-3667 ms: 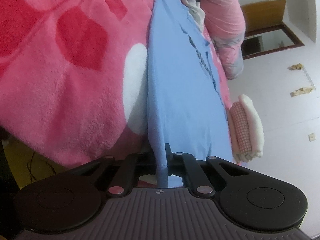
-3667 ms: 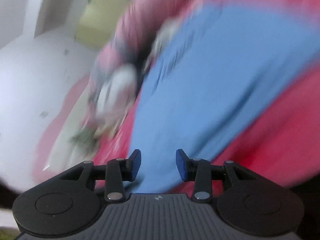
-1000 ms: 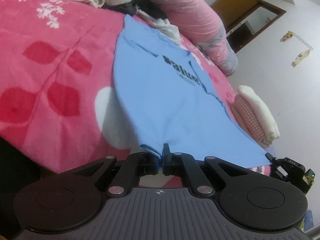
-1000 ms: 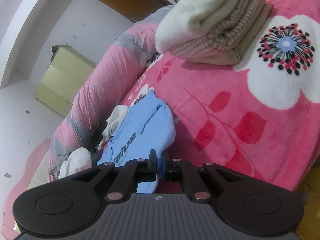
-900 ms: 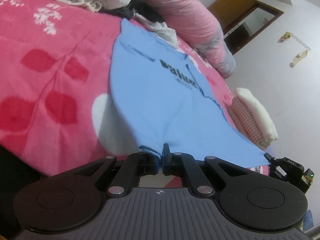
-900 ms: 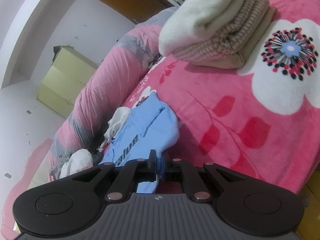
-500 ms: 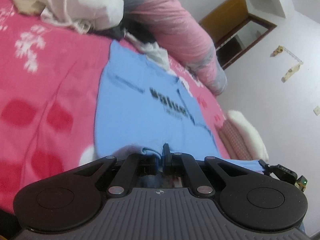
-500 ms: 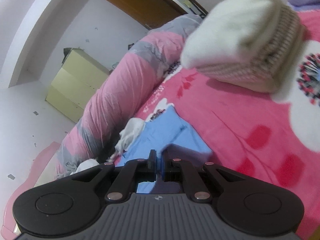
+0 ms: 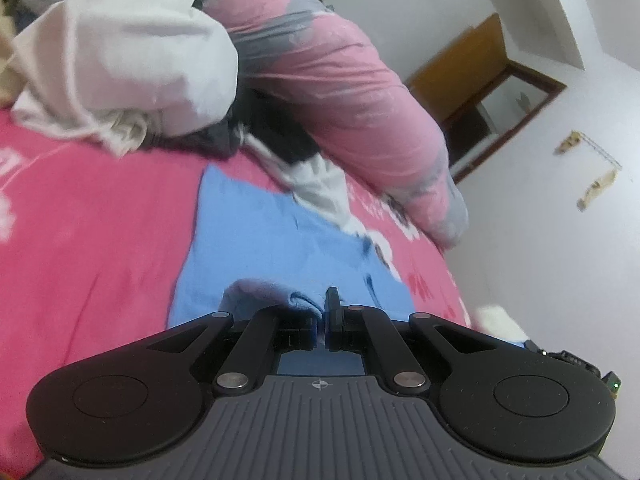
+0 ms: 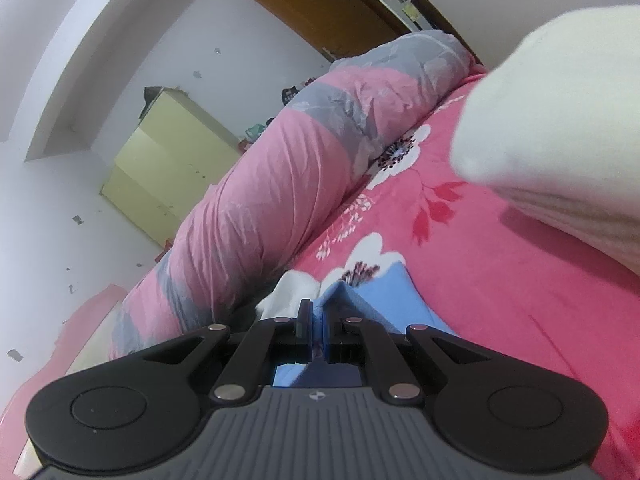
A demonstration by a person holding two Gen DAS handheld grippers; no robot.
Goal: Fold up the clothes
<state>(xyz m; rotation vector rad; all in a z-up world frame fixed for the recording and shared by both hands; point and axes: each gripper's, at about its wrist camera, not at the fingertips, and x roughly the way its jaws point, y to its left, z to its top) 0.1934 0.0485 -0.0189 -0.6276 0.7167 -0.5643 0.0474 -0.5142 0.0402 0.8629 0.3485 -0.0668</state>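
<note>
A light blue T-shirt (image 9: 256, 236) lies on the pink flowered blanket (image 9: 92, 232). My left gripper (image 9: 322, 312) is shut on a bunched hem edge of the shirt, held low over the shirt's upper part. My right gripper (image 10: 316, 320) is shut on another edge of the same shirt (image 10: 384, 296), close to the blanket (image 10: 500, 300). The shirt's printed front is hidden under the folded-over part.
A pile of unfolded white and dark clothes (image 9: 120, 60) lies at the back left. A rolled pink-grey duvet (image 9: 352, 92) runs along the far side of the bed. A stack of folded cream clothes (image 10: 560, 120) sits close on the right.
Both grippers have carried the shirt's lower hem forward toward the collar, so the shirt folds over itself. The print is covered now. The folded cream stack looms closer in the right view.
</note>
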